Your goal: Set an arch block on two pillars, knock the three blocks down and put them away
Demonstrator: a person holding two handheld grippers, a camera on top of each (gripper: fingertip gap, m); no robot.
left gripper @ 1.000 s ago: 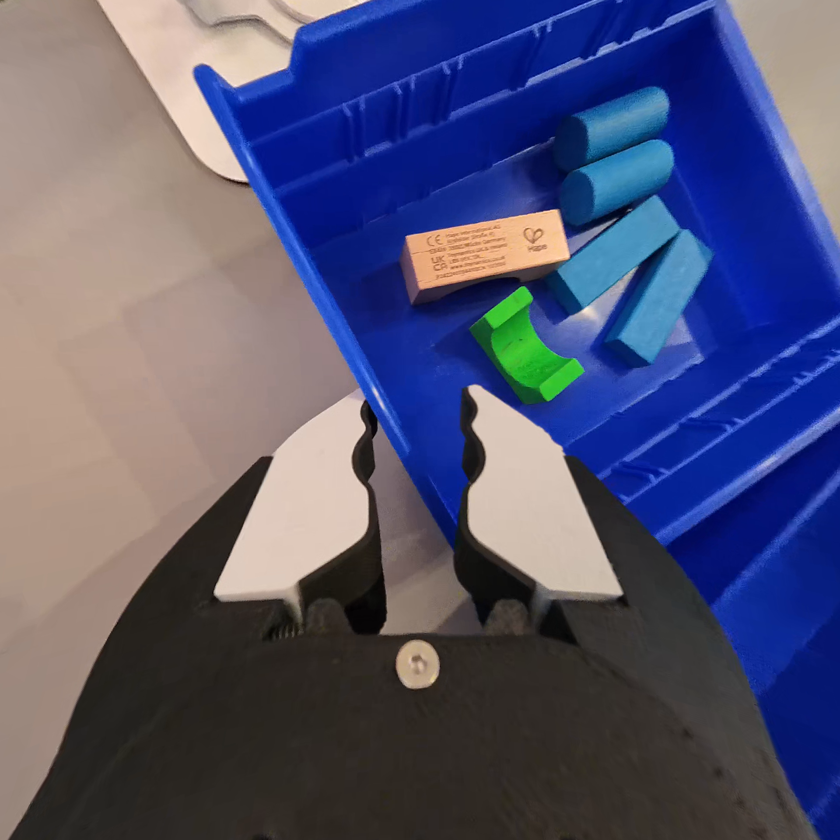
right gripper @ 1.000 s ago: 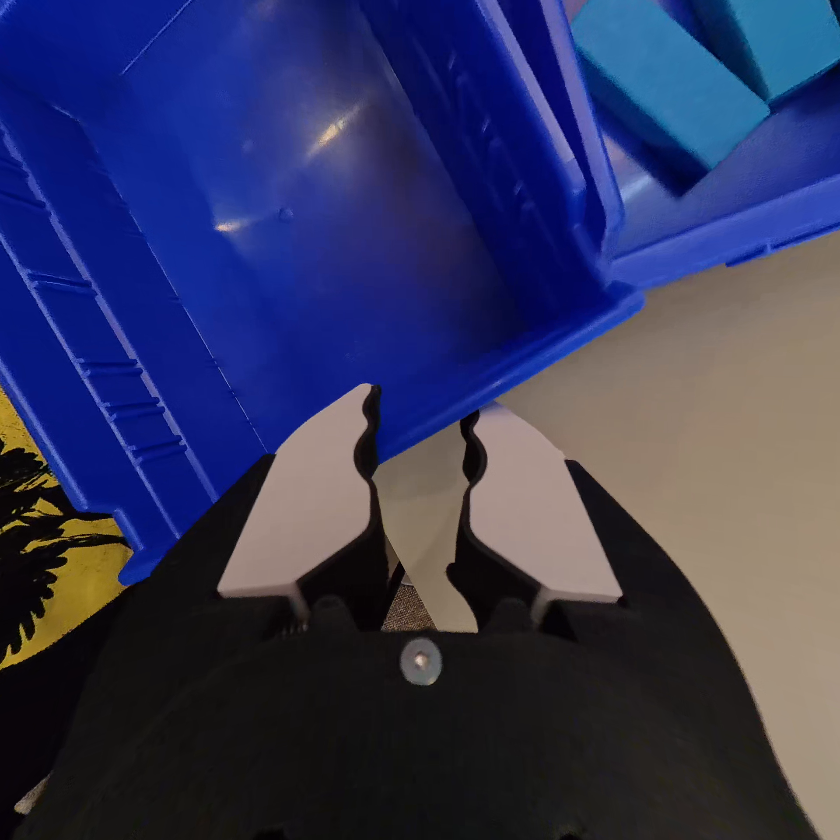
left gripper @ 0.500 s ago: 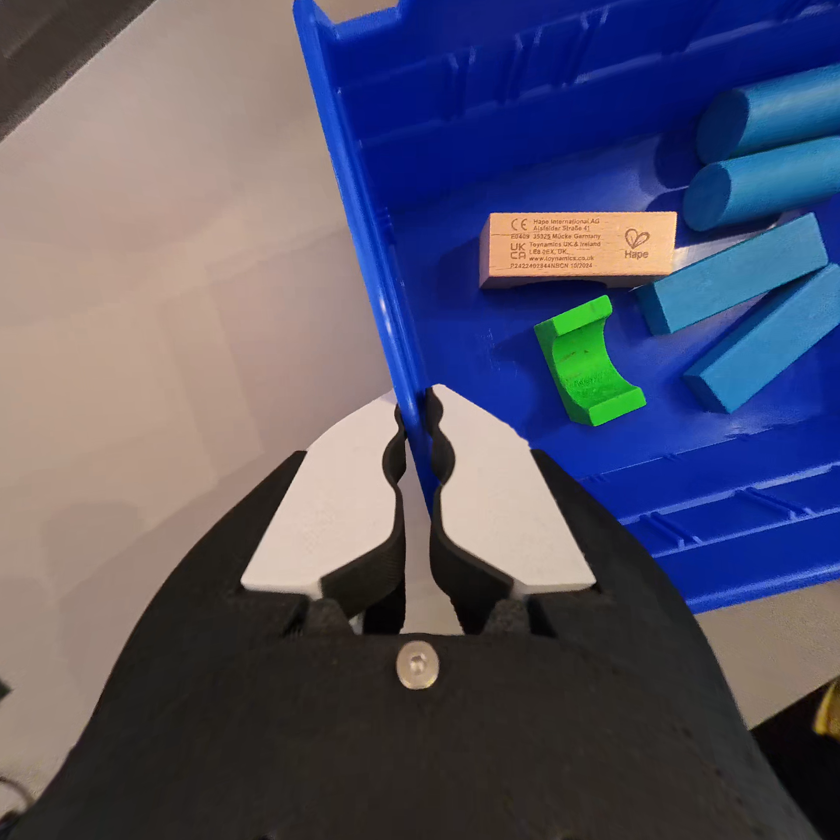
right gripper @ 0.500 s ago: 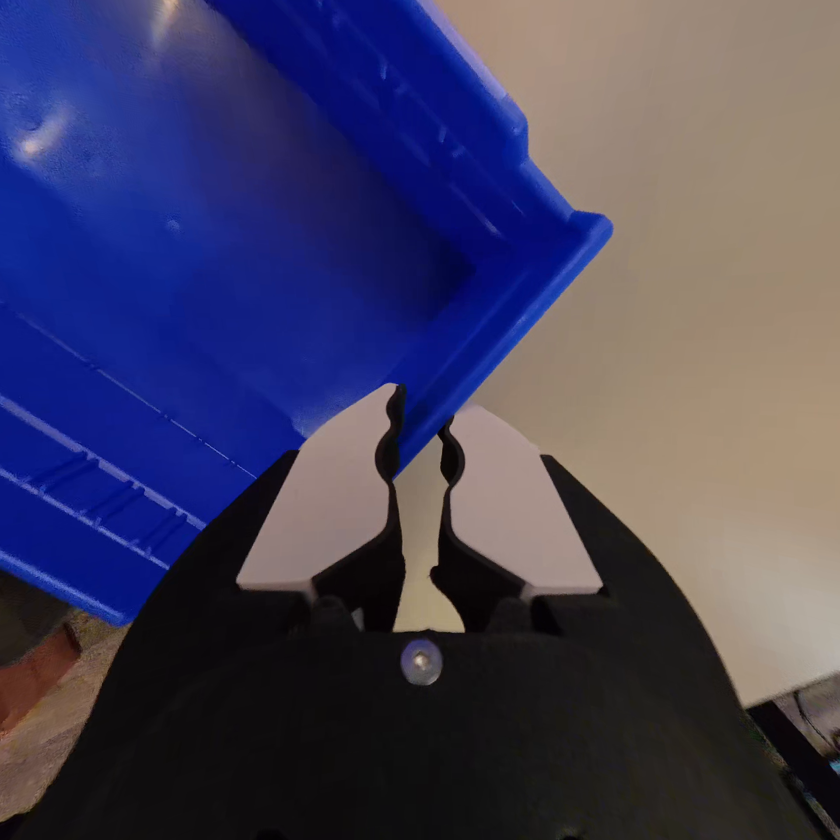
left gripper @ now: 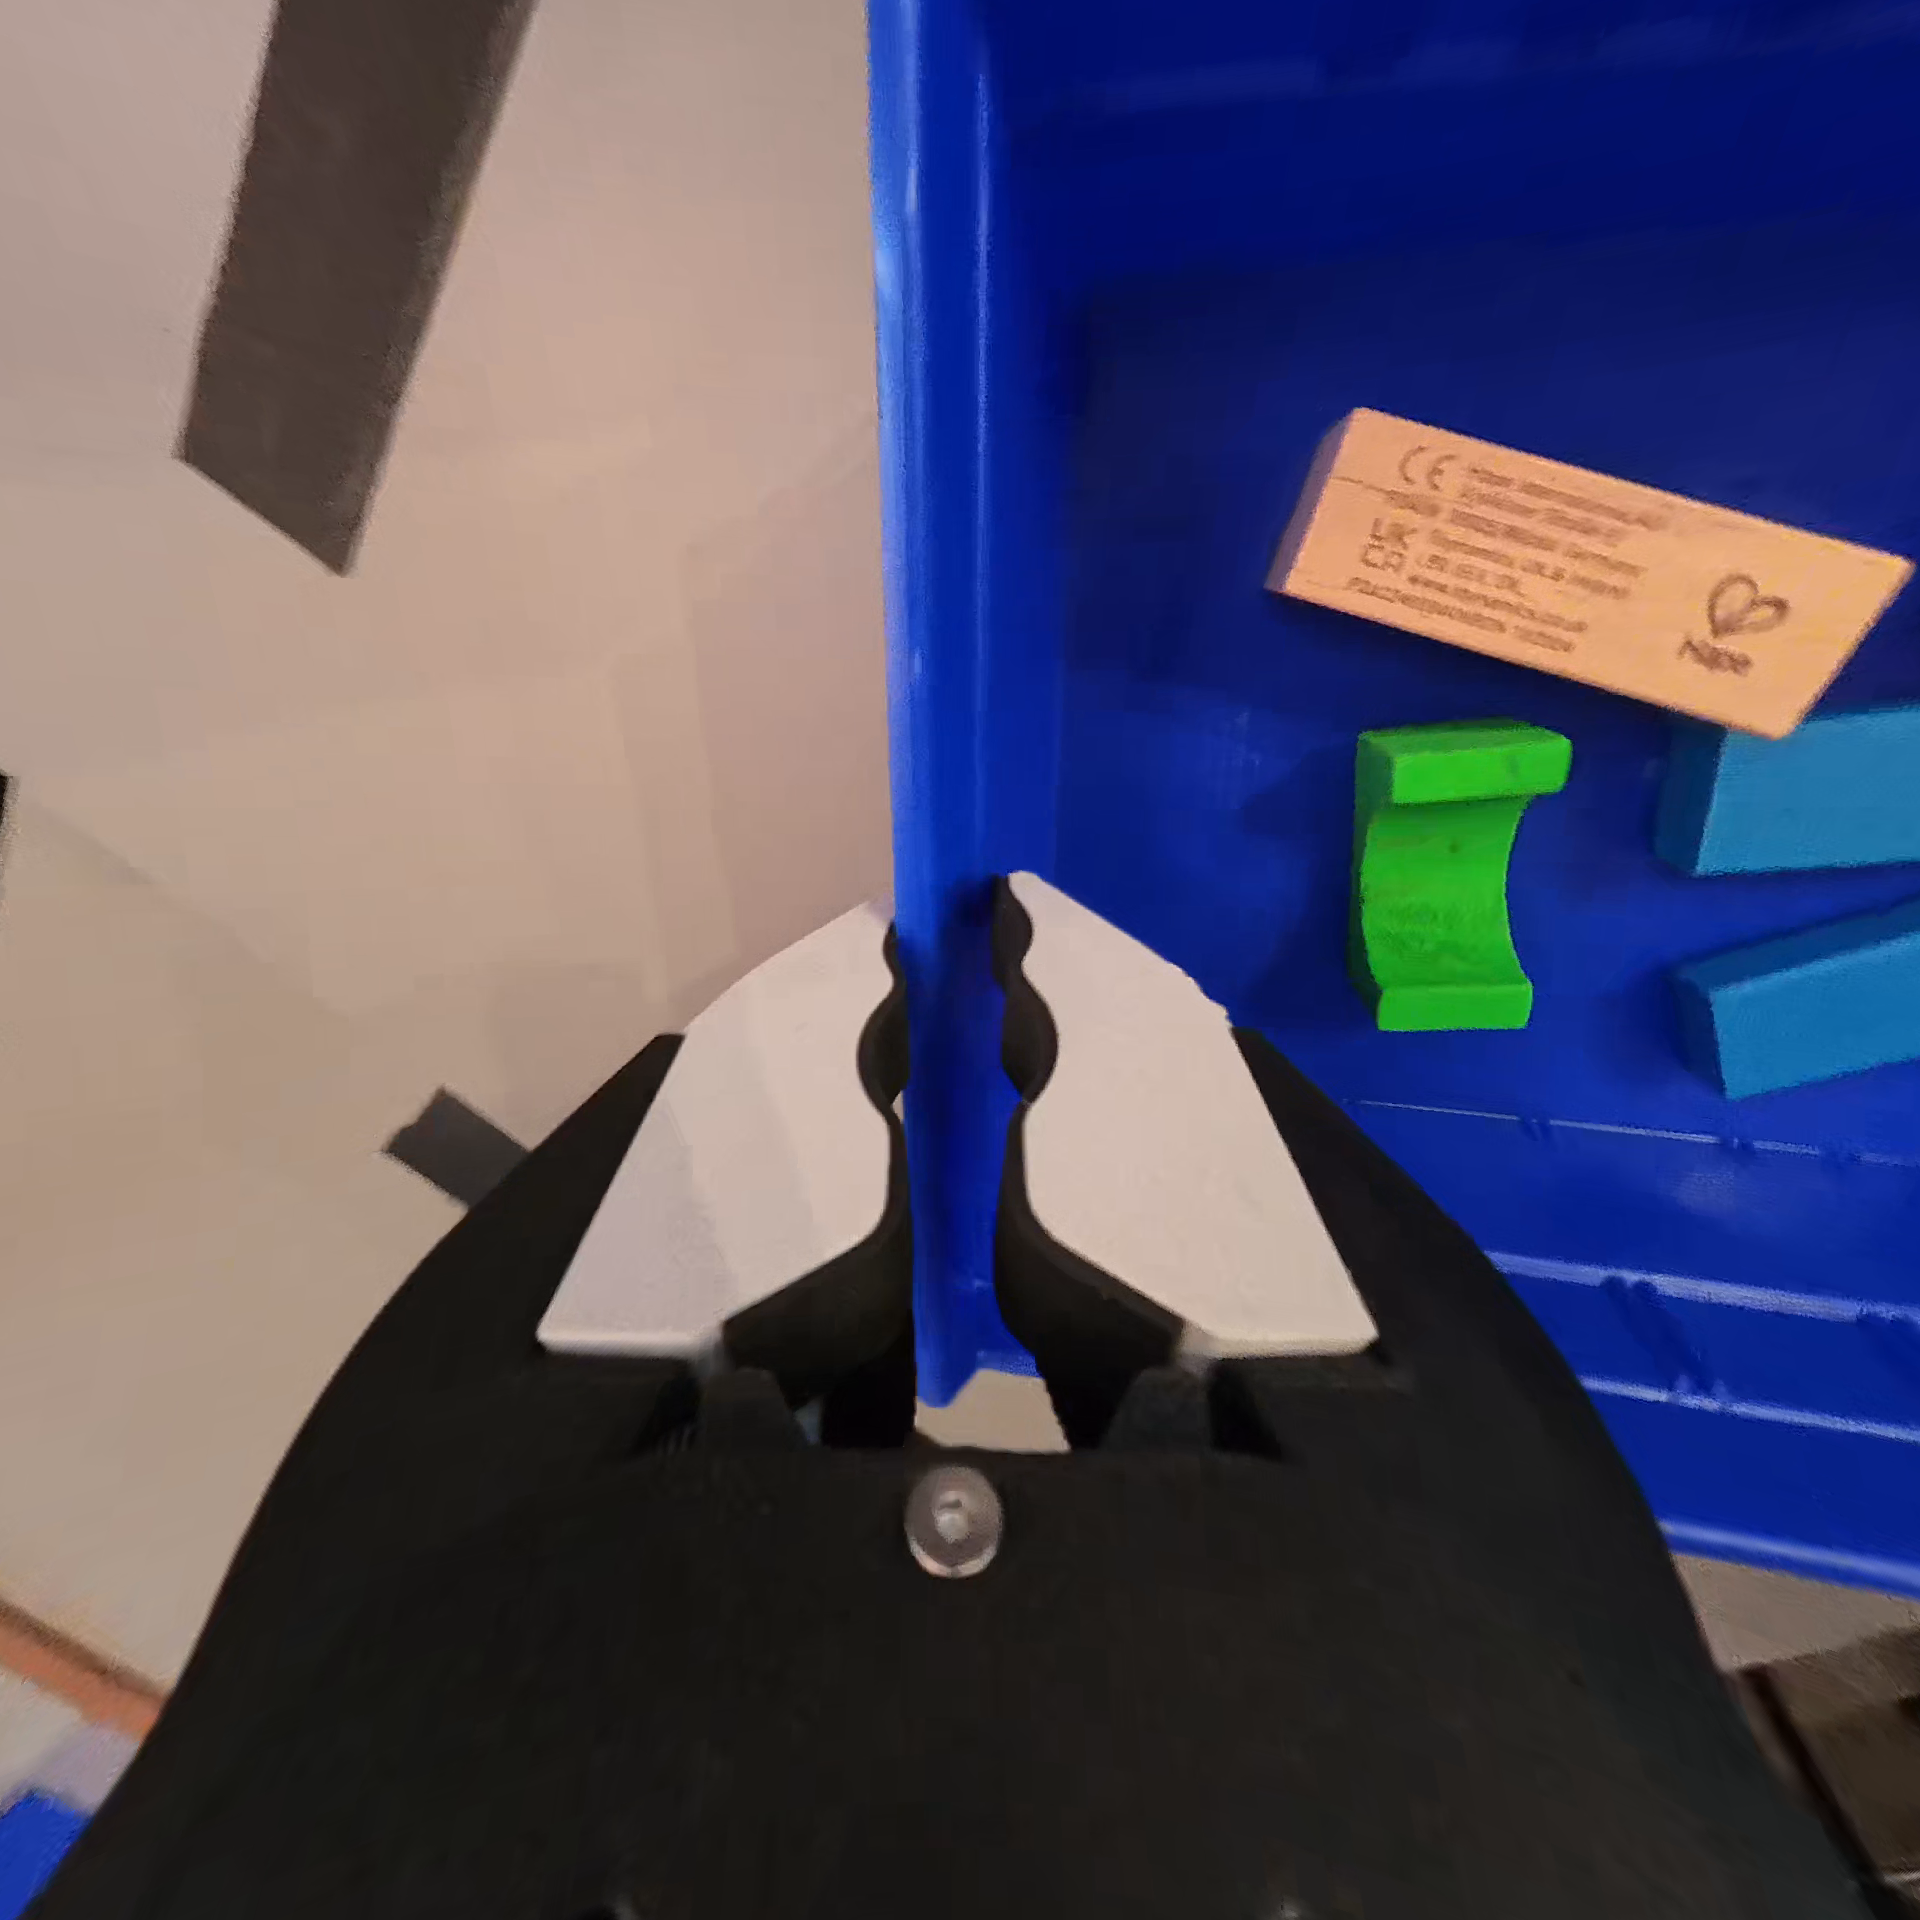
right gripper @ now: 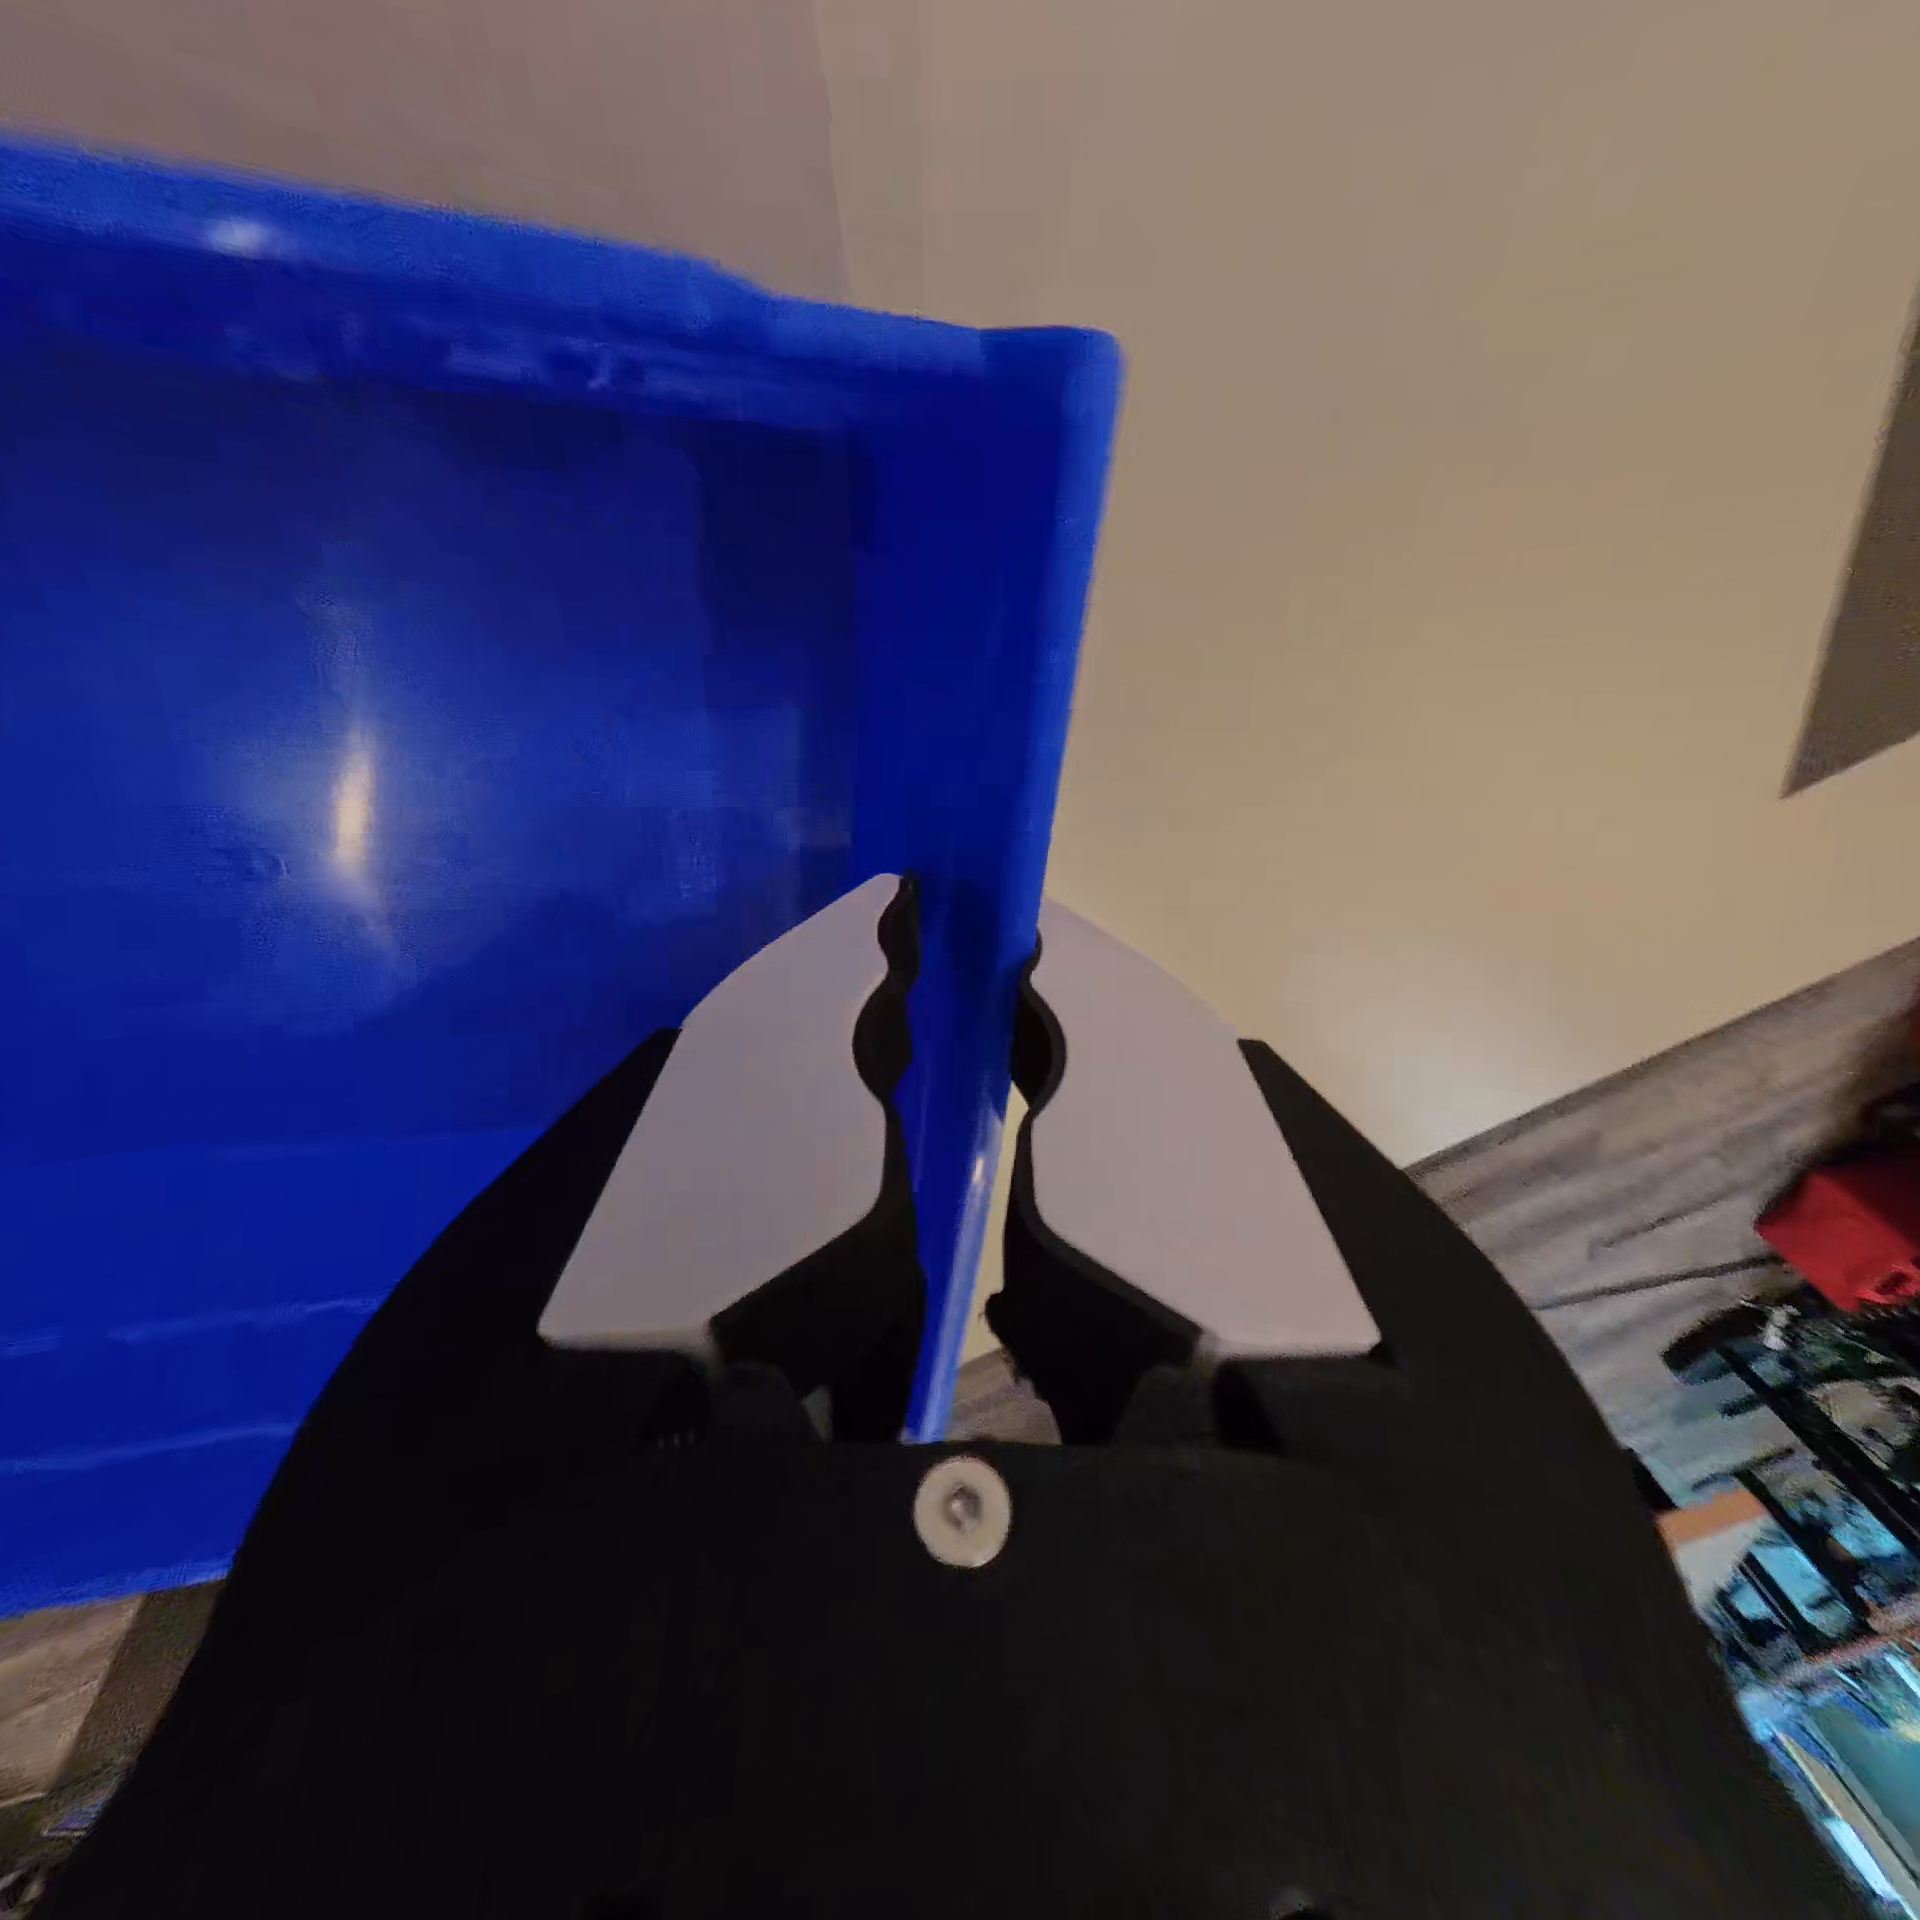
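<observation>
Both grippers pinch thin walls of blue plastic bins, the left gripper (left gripper: 948, 904) on the bin wall (left gripper: 935, 520) beside the green wooden arch block (left gripper: 1439, 878), the right gripper (right gripper: 971, 909) on an empty bin's wall (right gripper: 997, 644), bare table around.

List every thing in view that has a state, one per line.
left gripper: shut on blue bin's wall
right gripper: shut on blue bin's wall
blue bin: clamped at two walls, holding blocks
green arch block: lying in bin
wooden block: lying flat in bin
blue blocks: lying in bin
</observation>
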